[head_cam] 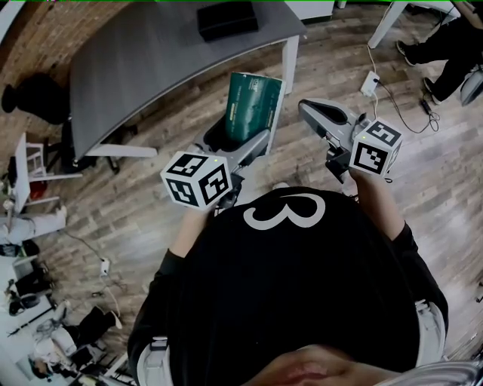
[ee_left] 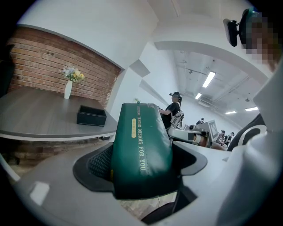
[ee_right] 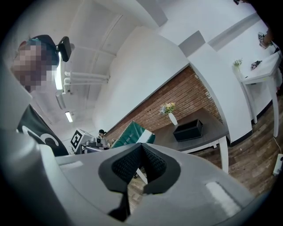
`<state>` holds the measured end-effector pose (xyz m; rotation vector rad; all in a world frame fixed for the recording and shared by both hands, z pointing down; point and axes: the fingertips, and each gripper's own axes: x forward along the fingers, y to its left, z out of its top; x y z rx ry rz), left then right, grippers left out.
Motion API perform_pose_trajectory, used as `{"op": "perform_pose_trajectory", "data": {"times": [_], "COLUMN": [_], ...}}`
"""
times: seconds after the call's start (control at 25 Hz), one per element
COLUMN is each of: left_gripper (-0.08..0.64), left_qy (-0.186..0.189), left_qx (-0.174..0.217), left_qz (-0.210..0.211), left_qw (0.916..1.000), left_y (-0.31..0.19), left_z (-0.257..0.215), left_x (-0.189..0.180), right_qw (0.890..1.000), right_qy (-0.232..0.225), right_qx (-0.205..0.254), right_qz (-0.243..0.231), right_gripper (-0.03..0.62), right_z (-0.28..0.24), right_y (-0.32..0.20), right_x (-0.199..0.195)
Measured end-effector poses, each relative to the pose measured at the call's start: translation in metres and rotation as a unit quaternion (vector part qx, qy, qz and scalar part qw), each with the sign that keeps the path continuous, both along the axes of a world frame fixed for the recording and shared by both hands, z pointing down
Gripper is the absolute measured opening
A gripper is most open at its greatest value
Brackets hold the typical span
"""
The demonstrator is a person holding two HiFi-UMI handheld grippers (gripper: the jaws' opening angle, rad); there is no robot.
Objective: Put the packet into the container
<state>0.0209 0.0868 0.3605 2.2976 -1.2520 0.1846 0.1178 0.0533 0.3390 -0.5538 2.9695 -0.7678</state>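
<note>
A dark green packet point(head_cam: 253, 105) with gold lettering stands upright in my left gripper point(head_cam: 238, 137), which is shut on its lower part. In the left gripper view the packet point(ee_left: 139, 143) fills the gap between the black pads point(ee_left: 99, 163). The container is a black open box point(head_cam: 226, 19) on the grey table point(head_cam: 151, 53), well ahead of both grippers; it also shows as a box point(ee_left: 91, 116) and a box point(ee_right: 188, 130) in the gripper views. My right gripper point(head_cam: 308, 109) is held to the right of the packet, shut with nothing in it point(ee_right: 141, 152).
A white vase with flowers point(ee_left: 68, 86) stands on the grey table near the brick wall. A power strip and cables point(head_cam: 370, 81) lie on the wooden floor at the right, beside another person's legs point(head_cam: 445, 45). A white table point(ee_right: 265, 66) is far right.
</note>
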Motion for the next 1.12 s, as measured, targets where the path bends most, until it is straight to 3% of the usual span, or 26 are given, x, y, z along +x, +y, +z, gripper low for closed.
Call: {"op": "perform_pose_trajectory", "data": {"times": [0.16, 0.64, 1.12], "left_gripper": [0.431, 0.431, 0.431], "left_qy": [0.000, 0.020, 0.016], "left_qx": [0.004, 0.004, -0.010], "left_qz": [-0.001, 0.001, 0.032], "left_qw": [1.0000, 0.9998, 0.9993], "left_y": [-0.018, -0.067, -0.197], "left_z": [-0.005, -0.003, -0.004], "left_x": [0.009, -0.011, -0.069], "right_qw": [1.000, 1.000, 0.999], "right_qy": [-0.001, -0.006, -0.006], "right_qx": [0.006, 0.005, -0.022], "right_qz": [-0.006, 0.010, 0.040], "right_gripper": [0.002, 0.002, 0.002], "right_z": [-0.004, -0.003, -0.004], "right_y": [-0.018, -0.060, -0.188], "right_x": [0.005, -0.002, -0.057]}}
